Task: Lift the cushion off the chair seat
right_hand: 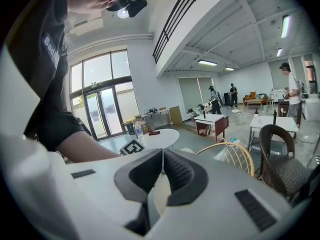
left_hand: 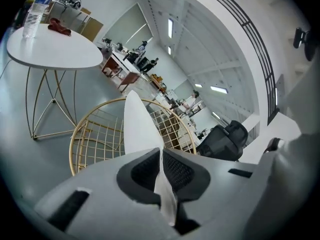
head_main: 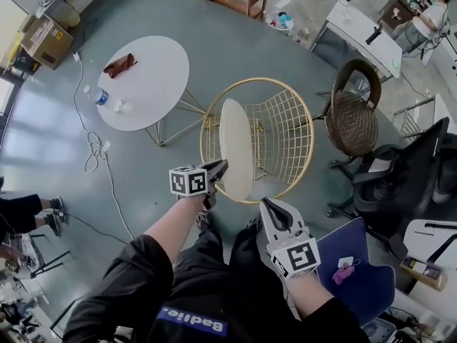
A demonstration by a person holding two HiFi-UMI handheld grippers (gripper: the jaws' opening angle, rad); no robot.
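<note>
The cream round cushion [head_main: 236, 147] stands on edge, lifted above the seat of the gold wire chair [head_main: 289, 123]. My left gripper [head_main: 216, 170] is shut on the cushion's near edge. In the left gripper view the thin cream edge of the cushion [left_hand: 140, 126] runs up out of my left gripper [left_hand: 161, 156], pinched between the dark pads, with the gold wire chair [left_hand: 95, 134] behind it. My right gripper [head_main: 274, 207] hangs close to my body, right of the cushion and apart from it. In the right gripper view my right gripper [right_hand: 161, 156] is shut with its tips touching and nothing held.
A white round table [head_main: 153, 84] stands left of the chair with a water bottle [head_main: 98, 96] and a red-brown item [head_main: 120, 65] on it. A brown wicker chair [head_main: 353, 116], a black office chair [head_main: 400, 184] and a blue seat [head_main: 360, 266] crowd the right. A cable [head_main: 96, 152] lies on the floor.
</note>
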